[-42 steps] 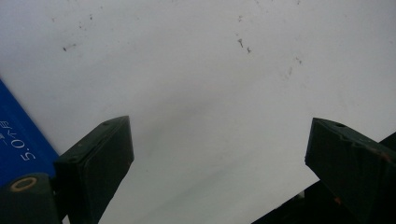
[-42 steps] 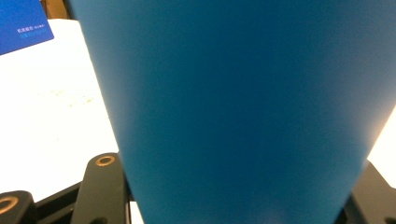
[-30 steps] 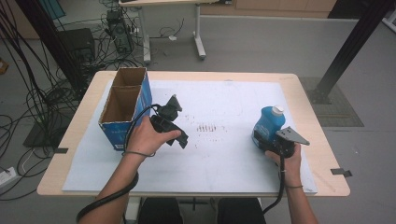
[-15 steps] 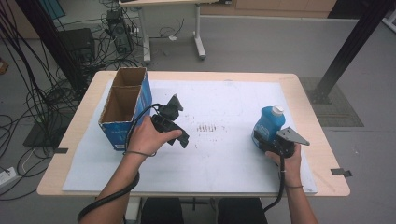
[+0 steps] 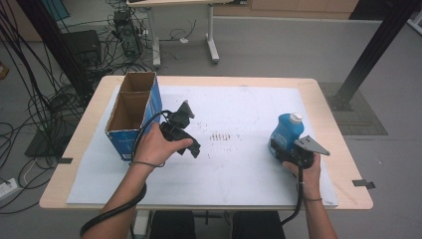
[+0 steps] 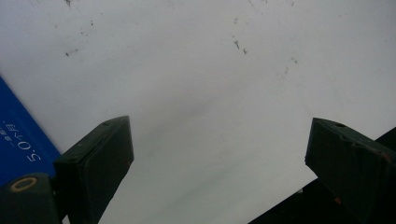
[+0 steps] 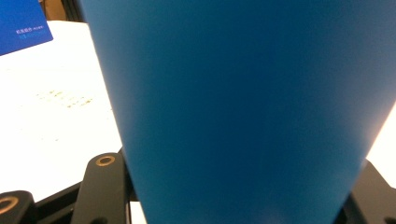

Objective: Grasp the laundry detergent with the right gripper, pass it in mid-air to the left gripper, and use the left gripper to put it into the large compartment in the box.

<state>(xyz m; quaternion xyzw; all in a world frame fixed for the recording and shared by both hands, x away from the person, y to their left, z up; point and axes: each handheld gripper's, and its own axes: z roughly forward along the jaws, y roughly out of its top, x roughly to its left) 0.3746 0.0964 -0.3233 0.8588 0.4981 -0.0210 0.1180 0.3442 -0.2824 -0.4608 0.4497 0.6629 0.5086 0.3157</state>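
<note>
A blue bottle point(image 5: 286, 132) with a white cap stands upright on the right side of the white sheet point(image 5: 239, 109). My right gripper point(image 5: 281, 149) is shut on its lower body from the near side. In the right gripper view the bottle point(image 7: 243, 102) is pressed close between the black fingers point(image 7: 105, 186). My left gripper point(image 5: 191, 147) is held over the sheet beside an open blue cardboard box point(image 5: 132, 112). In the left gripper view it point(image 6: 219, 135) stands open, its jaws wide apart over bare sheet, with nothing between them.
The box has two open compartments and stands at the left of the sheet; its blue side point(image 6: 18, 140) is close to my left jaw. Small brown marks point(image 5: 224, 135) dot the sheet's middle. The wooden table edge point(image 5: 209, 80) runs behind. Cables and a desk lie beyond.
</note>
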